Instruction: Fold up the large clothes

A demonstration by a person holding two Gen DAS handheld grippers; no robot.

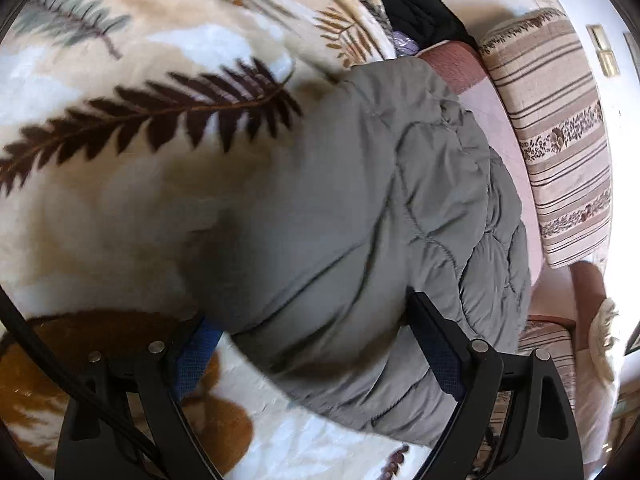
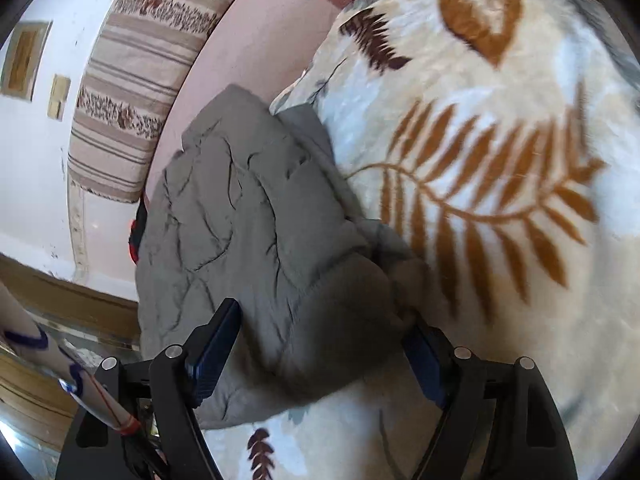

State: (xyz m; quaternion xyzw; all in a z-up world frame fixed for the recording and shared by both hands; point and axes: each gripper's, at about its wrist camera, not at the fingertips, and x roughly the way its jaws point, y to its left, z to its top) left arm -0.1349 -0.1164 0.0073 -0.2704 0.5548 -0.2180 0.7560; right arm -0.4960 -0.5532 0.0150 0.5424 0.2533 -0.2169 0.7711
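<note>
Grey quilted jacket bulges between both wide-spread tongs, apparently ungripped.

I read the grey jacket as a quilted, padded cloth with a smooth, faintly sheened shell and stitched seams, and the blanket under it as thick, fuzzy matt fleece printed with fern leaves. The striped cushion looks like a flat woven cloth with a slightly coarse, matt weave, and the surface beside it a plain pink cloth, smooth and dull. On both grippers I note matt black hard plastic with small bright metal pins, and fingers faced with blue, finely textured pads.
</note>
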